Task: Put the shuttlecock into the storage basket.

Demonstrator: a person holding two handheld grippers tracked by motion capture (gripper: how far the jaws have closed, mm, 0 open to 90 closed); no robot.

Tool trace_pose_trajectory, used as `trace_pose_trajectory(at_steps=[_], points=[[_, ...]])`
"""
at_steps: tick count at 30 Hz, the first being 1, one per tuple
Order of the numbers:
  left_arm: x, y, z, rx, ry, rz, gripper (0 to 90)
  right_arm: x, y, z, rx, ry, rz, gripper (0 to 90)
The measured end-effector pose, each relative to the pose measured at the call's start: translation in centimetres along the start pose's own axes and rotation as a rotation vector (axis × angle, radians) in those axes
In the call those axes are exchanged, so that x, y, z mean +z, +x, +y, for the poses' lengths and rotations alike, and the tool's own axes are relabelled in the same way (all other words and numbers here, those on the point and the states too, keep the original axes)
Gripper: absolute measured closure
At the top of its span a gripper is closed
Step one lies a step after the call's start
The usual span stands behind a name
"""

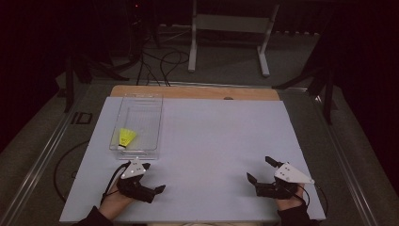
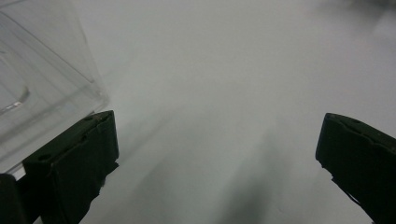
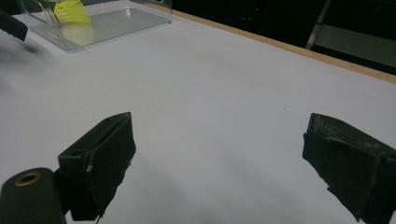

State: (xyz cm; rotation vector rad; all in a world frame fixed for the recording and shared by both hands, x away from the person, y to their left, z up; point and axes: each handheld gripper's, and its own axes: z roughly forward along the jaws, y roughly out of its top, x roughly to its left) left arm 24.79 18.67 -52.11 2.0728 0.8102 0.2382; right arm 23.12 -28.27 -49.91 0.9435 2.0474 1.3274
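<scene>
Dim room, evenly lit table (image 1: pixel 211 141), blurry gripper views.

**What the pictures cut off or blur**

In the left gripper view, the clear box (image 2: pixel 42 84) is cut by the left and top edges, and its content is not visible. In the right gripper view, the yellow shuttlecock (image 3: pixel 71 11) is cropped at the top edge. The background is too dark to read.

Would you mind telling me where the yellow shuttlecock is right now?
In the high view the yellow shuttlecock lies inside the clear box on the table's left side, just beyond the left gripper.
</scene>
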Motion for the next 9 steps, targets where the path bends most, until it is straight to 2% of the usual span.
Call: trace_pose_trajectory(at_steps=[9], points=[[-0.10,0.06,-0.09,-0.007,-0.016,0.006,0.0,0.17,-0.05,-0.10,0.004,0.009,0.001,9.0]])
